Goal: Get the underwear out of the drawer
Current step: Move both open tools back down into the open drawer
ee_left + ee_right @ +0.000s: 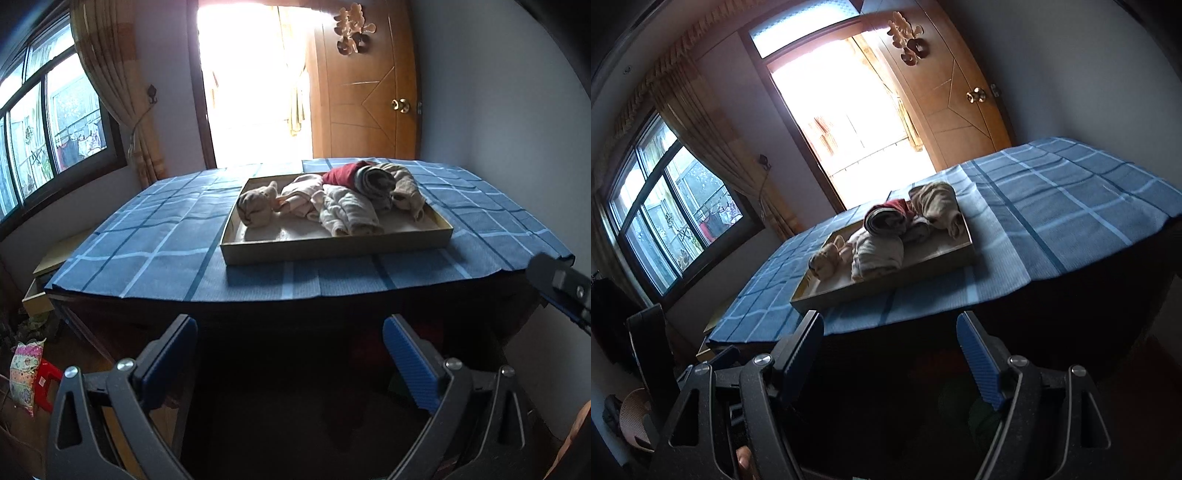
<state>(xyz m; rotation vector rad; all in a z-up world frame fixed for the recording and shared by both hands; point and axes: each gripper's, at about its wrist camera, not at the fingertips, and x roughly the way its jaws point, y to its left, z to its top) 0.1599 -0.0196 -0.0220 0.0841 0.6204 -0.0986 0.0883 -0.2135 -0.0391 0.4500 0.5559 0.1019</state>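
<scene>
Currently both of my claws stand wide and hold nothing: left gripper (290,347) and right gripper (890,343) hang short of the table edge, below the level of the blue checked cloth (155,236), well apart from the work.

Location of target: the drawer (334,248), a shallow box, sits on the cloth toward the far middle of the table. Inside lies a heap of rolled and crumpled underwear (343,210): a tan bundle (255,208) at the left end, pale pink and cream pieces in the middle, a red piece (341,172) and a beige one stacked toward the right rear. Nothing is out of the drawer yet.

Risks, as I judge them:
- The pieces overlap. A pinch into the middle could lift two at once, or drag a neighbour over the rim.
- The drawer looks light and rests loose on the cloth. A low approach may catch its front wall and push it, rucking the cloth.
- Coming up from below the edge, a finger could snag the overhanging cloth and pull everything toward me.
- Backlight from the open doorway (255,85) washes out the far rim; depth there is hard to read.
- The two claws sit near each other; converging on one piece invites a collision.
</scene>
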